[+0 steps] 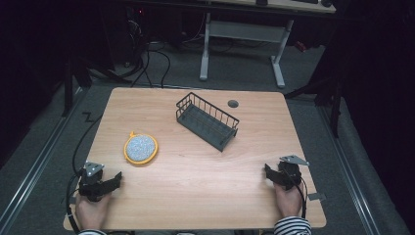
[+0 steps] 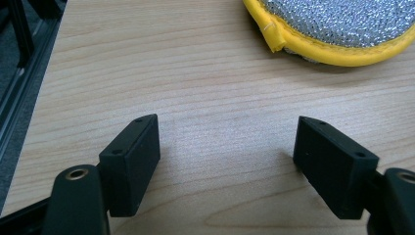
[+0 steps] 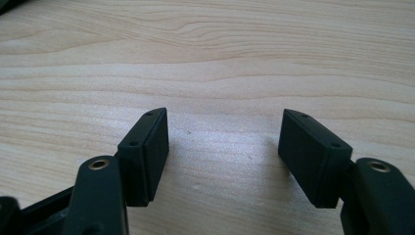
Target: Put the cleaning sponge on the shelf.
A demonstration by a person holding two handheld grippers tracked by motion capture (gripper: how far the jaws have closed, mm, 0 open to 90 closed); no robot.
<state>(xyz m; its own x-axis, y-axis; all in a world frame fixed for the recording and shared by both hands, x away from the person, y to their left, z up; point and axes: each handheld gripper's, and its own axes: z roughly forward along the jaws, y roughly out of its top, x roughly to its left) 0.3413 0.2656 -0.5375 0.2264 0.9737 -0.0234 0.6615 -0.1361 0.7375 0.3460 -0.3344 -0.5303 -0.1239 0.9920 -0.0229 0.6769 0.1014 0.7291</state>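
A round scouring pad [image 1: 141, 148] with a silver mesh face and a yellow rim lies on the left half of the wooden table [image 1: 195, 166]. In the left gripper view the scouring pad [image 2: 342, 29] fills the top right corner. A dark wire basket [image 1: 207, 120] stands tilted across the table's middle back. My left gripper [image 1: 116, 179] rests near the front left corner, open, with bare wood between its jaws; this left gripper [image 2: 227, 147] points toward the pad. My right gripper [image 1: 268, 171] rests near the front right, and the right gripper [image 3: 225, 137] is open over bare wood.
A small round grommet hole [image 1: 233, 104] sits near the table's back edge. Beyond the table stands a white desk frame [image 1: 242, 44] with cables [image 1: 151, 63] on the floor. A metal rail [image 2: 19, 73] runs along the table's left side.
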